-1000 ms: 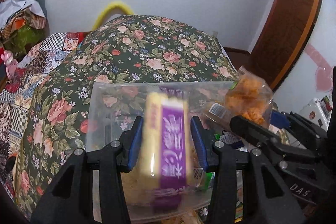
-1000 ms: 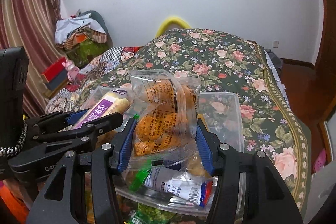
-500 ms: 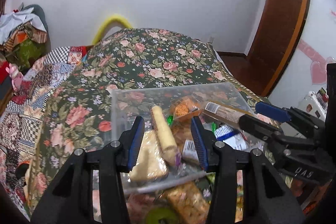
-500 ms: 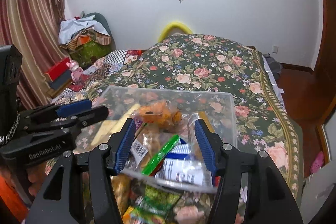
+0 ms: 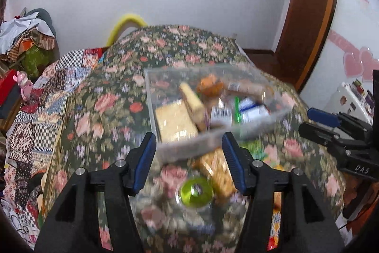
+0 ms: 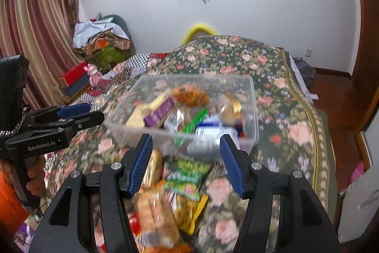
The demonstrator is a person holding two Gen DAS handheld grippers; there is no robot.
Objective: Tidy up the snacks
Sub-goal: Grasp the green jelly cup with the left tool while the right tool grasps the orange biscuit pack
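Observation:
A clear plastic bin [image 5: 151,96] [image 6: 253,106] sits on the flowered bedspread and holds several snacks: a yellow and purple bar [image 6: 156,112] [image 5: 193,103], an orange snack bag [image 6: 189,94] [image 5: 210,87], a green stick pack [image 6: 193,123] and white and blue packs. My left gripper [image 5: 189,160] is open and empty, held back in front of the bin. My right gripper [image 6: 186,161] is open and empty, also short of the bin. Loose snacks lie near me: a green round cup [image 5: 195,192], a green packet [image 6: 189,172], a bread pack [image 6: 154,217].
The flowered bedspread [image 6: 284,91] covers the bed, with a checked quilt [image 5: 35,110] at its left side. A clothes pile [image 6: 99,39] and curtain [image 6: 30,27] stand at the left wall. A wooden door frame [image 5: 308,16] and bare floor [image 6: 336,96] are at the right.
Both grippers let go of their snacks, the purple bar and the orange bag, which now lie in the bin. Both grippers have pulled back and up from the bin.

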